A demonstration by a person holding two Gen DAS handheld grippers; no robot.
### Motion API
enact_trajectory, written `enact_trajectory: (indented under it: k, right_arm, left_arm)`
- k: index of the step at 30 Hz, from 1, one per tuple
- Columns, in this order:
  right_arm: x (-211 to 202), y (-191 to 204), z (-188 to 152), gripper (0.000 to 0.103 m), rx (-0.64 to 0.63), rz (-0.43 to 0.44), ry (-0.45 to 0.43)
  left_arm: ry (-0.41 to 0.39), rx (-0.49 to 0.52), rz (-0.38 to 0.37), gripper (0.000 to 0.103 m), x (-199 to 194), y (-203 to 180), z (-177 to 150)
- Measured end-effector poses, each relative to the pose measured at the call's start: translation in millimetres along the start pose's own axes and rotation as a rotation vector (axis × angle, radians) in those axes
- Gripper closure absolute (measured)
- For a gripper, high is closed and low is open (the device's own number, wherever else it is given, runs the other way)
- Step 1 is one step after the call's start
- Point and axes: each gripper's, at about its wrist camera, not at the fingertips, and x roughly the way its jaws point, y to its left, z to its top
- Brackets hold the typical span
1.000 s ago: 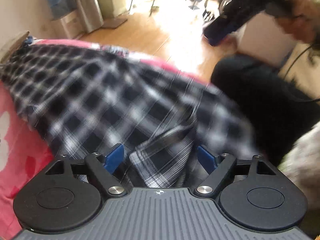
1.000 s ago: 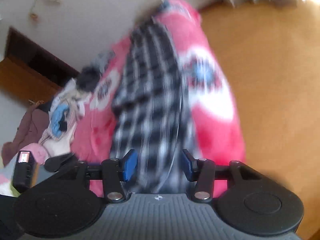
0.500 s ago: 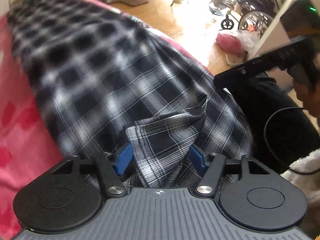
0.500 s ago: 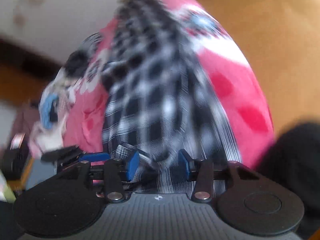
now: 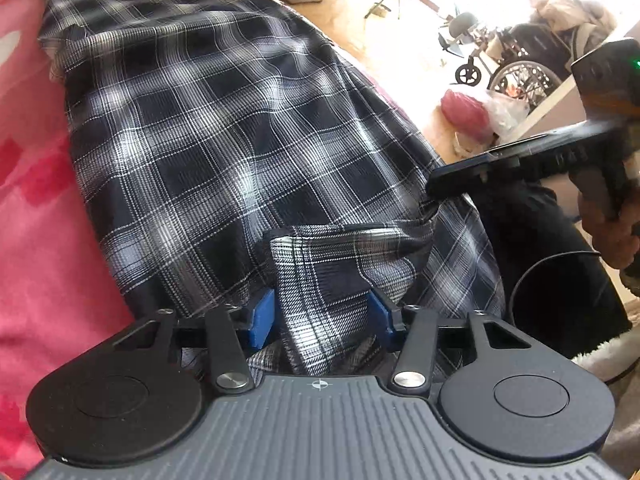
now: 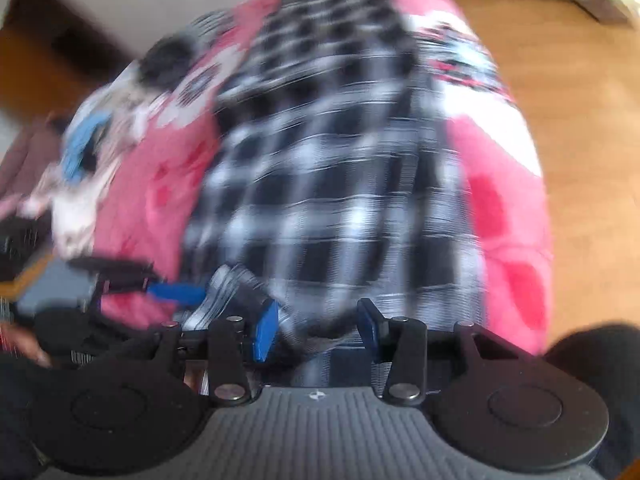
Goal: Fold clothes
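Pink bedcover (image 5: 44, 220) with red and white print carries plaid shirt (image 5: 224, 132), spread lengthwise. Wooden floor (image 6: 580, 92) beyond; wheelchair (image 5: 524, 68) and red bag (image 5: 466, 110) in bright far room. Left tool (image 5: 322, 316): blue pads part-open, folded shirt edge between them, grip not certain. Right tool (image 6: 316, 326): fabric bunched between pads, view motion-blurred, closure unclear. Right tool's body in left view cut off at frame edge.
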Motion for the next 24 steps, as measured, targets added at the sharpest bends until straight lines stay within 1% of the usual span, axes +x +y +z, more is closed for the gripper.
enact_trajectory:
  k: [1, 2, 3, 4, 5, 7, 10, 12, 14, 15, 17, 19, 22, 23, 24]
  right_arm:
    - [-1.0, -9.2, 2.4, 0.056, 0.056, 0.0, -0.008]
    - [-0.8, -16.6, 4.5, 0.056, 0.098, -0.003, -0.011]
    - [0.5, -24.2, 6.5, 0.056, 0.141, -0.003, -0.01]
    - [2.6, -29.3, 8.3, 0.056, 0.172, 0.002, -0.008]
    - [4.6, -34.3, 9.8, 0.056, 0.202, 0.008, -0.007]
    - [8.1, -40.2, 10.7, 0.056, 0.235, 0.032, -0.005]
    - [10.7, -42.0, 10.7, 0.056, 0.234, 0.037, 0.004]
    - [13.0, -41.4, 11.3, 0.056, 0.229, 0.038, 0.008]
    - [14.4, -40.0, 12.3, 0.056, 0.223, 0.041, 0.008]
    - [14.7, -39.1, 13.1, 0.057, 0.218, 0.043, 0.006]
    - [14.5, -37.2, 14.6, 0.061, 0.202, 0.043, -0.001]
    - [16.1, -35.0, 16.1, 0.063, 0.187, 0.039, -0.005]
    - [21.0, -31.6, 18.5, 0.066, 0.162, 0.03, 0.0]
    - [22.4, -30.0, 19.0, 0.073, 0.149, 0.024, 0.0]
    - [23.0, -28.1, 19.2, 0.087, 0.128, 0.012, -0.003]
  left_arm:
    - [-0.004, 0.004, 0.002, 0.059, 0.4, -1.1, 0.0]
    - [-0.008, 0.008, 0.003, 0.067, 0.2, -1.8, -1.2]
    - [-0.012, 0.014, -0.001, 0.078, 0.4, -3.7, -2.1]
    - [-0.018, 0.025, -0.015, 0.085, -0.3, -5.4, -3.3]
    - [-0.027, 0.041, -0.038, 0.087, -3.4, -6.6, -4.4]
    - [-0.044, 0.072, -0.079, 0.088, -8.2, -10.6, -7.5]
    - [-0.023, 0.098, -0.067, 0.086, -3.6, -15.7, -10.4]
    - [-0.003, 0.091, -0.04, 0.082, 3.8, -15.7, -11.0]
    - [0.014, 0.085, -0.017, 0.082, 10.1, -15.7, -11.4]
    - [0.008, 0.083, -0.017, 0.082, 9.9, -15.6, -10.7]
    - [-0.003, 0.083, -0.017, 0.086, 9.0, -15.7, -9.6]
    - [-0.016, 0.104, -0.02, 0.098, 4.9, -16.9, -11.4]
    - [-0.046, 0.177, -0.045, 0.101, -3.5, -25.9, -17.1]
    - [-0.057, 0.223, -0.041, 0.102, -6.2, -34.1, -18.9]
    - [-0.061, 0.269, -0.045, 0.102, -8.2, -43.4, -20.7]
